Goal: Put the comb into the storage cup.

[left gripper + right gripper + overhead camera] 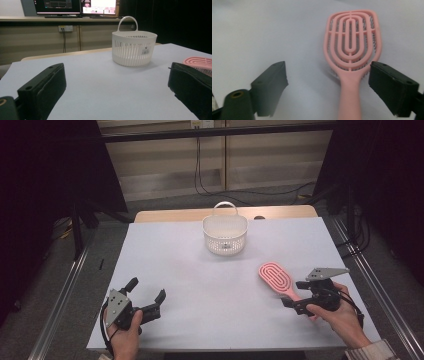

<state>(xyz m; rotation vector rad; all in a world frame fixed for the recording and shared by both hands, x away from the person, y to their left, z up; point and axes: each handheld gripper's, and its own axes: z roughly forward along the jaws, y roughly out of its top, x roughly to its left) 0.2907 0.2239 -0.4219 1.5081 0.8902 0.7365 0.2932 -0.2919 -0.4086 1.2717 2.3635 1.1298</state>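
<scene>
Two grippers apart, pink brush lying flat on the table

Both grippers sit at the near edge of the white table [200, 285]. The right gripper [290, 295] has its jaws spread wide, with the pink hairbrush [276, 278] lying between them, its handle just beside the right jaw and not clamped. The left gripper [147, 295] rests at the near left, jaws apart, nothing between them. Farther off, a white basket [225, 236] stands upright at the middle.

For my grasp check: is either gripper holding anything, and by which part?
Nothing is held. Right gripper open around the pink hairbrush handle; left gripper open.
</scene>
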